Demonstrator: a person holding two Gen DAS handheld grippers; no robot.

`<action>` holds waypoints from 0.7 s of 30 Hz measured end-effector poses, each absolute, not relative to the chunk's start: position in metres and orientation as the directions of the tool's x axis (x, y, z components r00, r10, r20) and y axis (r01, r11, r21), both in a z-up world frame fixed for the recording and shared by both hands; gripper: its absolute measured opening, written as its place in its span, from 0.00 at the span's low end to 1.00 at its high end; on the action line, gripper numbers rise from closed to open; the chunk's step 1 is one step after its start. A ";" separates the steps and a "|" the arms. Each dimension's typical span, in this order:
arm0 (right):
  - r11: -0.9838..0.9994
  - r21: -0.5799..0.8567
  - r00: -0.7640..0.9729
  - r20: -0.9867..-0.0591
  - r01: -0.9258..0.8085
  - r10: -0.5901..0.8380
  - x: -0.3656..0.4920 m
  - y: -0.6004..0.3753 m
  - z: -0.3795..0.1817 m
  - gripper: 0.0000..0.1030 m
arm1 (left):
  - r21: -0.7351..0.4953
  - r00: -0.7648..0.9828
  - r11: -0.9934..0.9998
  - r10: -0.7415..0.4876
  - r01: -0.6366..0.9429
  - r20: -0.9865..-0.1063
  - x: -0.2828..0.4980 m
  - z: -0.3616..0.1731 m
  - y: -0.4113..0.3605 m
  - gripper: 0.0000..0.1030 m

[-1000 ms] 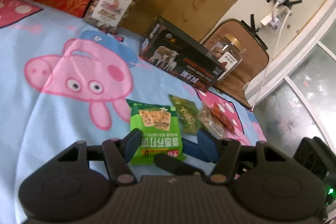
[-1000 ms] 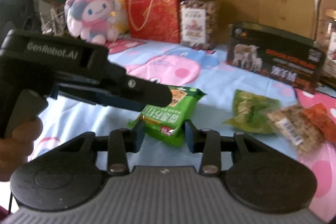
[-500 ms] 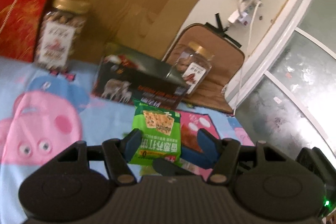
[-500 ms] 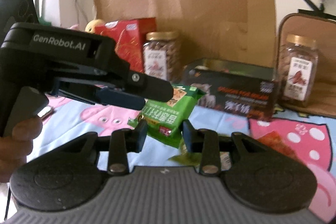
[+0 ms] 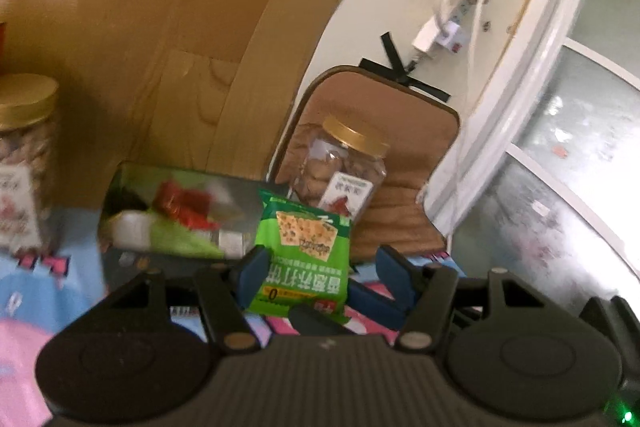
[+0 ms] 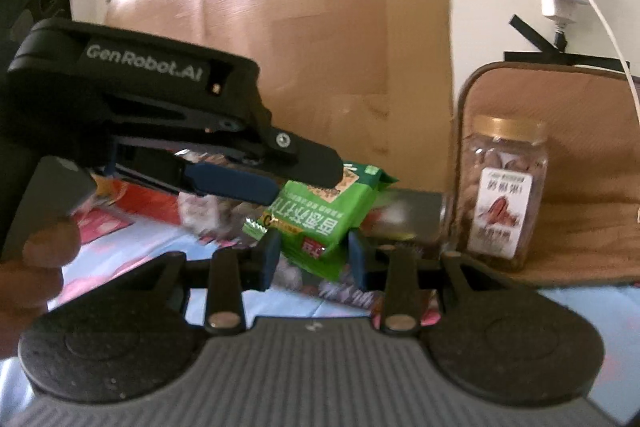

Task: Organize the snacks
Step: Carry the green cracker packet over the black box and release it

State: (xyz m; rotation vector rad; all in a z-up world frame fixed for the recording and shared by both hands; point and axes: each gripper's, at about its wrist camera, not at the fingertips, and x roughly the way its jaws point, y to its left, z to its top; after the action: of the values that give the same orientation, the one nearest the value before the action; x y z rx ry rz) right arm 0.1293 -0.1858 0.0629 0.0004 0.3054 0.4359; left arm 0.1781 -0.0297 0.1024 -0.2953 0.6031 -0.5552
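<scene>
Green cracker packet (image 6: 328, 223) held in the air between two hand-held claws, above a blue cartoon-print bed sheet (image 5: 24, 283). The right claw (image 6: 314, 257) pinches the packet's lower end, its blue pads pressed on either side of the wrapper. The left claw (image 5: 320, 277) stands half spread around the packet: its left pad (image 5: 252, 275) lies against the wrapper's edge, while the right pad is apart from it, so the grip seems to rest with the right claw alone. In the right wrist view the left claw reaches in from the left, its upper finger (image 6: 308, 157) over the packet's top.

Behind the packet sits an open dark box (image 5: 176, 215) with red and green packets inside; a gold-lidded nut jar (image 5: 344, 171) stands on a brown cushion (image 6: 580, 163) to the right, and a second jar (image 5: 24, 163) at far left.

The step in hand is probably carrying the packet to the box. It is done well by keeping the pinch firm on the slippery film, holding the packet level over the opening, and releasing only once it is inside the walls, clear of the jar.

Compared with a second earlier, the packet has left the sheet, both claws have risen and swung towards the box, and the loose packets beside it are out of view.
</scene>
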 end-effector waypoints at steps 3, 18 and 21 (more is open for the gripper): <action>0.924 0.056 0.880 -0.288 -0.379 0.378 0.159 -0.188 0.057 0.39 | -0.404 0.692 0.831 -0.548 0.383 -0.471 0.213 0.094 -0.043 0.59; 0.953 0.172 0.905 -0.307 -0.250 0.293 0.117 -0.264 0.045 0.46 | -0.475 0.663 0.784 -0.605 0.399 -0.441 0.177 0.081 -0.024 0.59; 0.924 0.320 0.879 -0.354 -0.208 0.320 0.093 -0.293 0.033 0.46 | -0.495 0.622 0.767 -0.631 0.409 -0.463 0.153 0.067 -0.024 0.59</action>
State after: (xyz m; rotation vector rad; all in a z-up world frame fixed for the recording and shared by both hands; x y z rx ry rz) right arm 0.0930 -0.2926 0.0327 0.2786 0.4137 0.2791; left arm 0.1529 -0.0240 0.0671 -0.3612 0.6654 -0.6125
